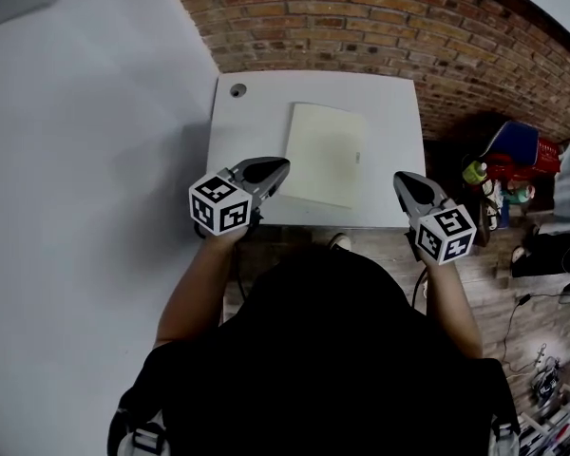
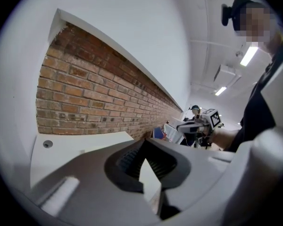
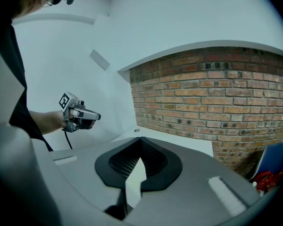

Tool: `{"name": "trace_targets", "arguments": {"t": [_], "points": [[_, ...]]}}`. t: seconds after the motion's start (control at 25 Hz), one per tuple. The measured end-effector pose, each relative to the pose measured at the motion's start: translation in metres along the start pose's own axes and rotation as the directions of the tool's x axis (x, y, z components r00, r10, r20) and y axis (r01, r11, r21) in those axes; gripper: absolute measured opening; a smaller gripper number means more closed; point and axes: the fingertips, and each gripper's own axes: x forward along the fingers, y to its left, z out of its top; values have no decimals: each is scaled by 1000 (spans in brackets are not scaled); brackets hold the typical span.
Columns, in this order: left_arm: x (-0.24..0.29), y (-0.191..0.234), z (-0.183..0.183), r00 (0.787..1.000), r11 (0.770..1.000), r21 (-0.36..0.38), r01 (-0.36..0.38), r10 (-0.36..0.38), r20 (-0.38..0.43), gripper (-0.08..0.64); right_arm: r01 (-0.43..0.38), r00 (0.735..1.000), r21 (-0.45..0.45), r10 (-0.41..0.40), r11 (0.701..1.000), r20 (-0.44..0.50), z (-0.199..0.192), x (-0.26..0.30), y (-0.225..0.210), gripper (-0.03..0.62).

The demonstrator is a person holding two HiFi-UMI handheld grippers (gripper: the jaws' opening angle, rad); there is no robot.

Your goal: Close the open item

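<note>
A pale cream book or folder [image 1: 325, 155] lies flat on the white table [image 1: 252, 112], and its cover looks closed. My left gripper [image 1: 275, 166] hovers at the table's front edge, just left of the book, jaws shut with nothing between them. My right gripper [image 1: 402, 180] hangs at the front right corner, clear of the book, jaws together and empty. In the left gripper view the shut jaws [image 2: 144, 141] point over the table toward the right gripper [image 2: 193, 125]. The right gripper view looks past its own shut jaws [image 3: 140, 139] at the left gripper [image 3: 87, 116].
A brick wall [image 1: 361, 27] runs behind the table and a white wall [image 1: 85, 160] stands to the left. A round cable hole [image 1: 237, 90] sits in the table's far left corner. Bags and bottles [image 1: 513, 164] crowd the wooden floor to the right.
</note>
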Motion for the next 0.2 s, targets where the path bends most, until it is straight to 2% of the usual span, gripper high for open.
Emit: {"name": "trace_targets", "arguments": {"t": [0.2], "points": [[-15,7,3,999,999,7,-41,41,37,3,13,1000,6,-13,1000,2,0,2,2,2]]}}
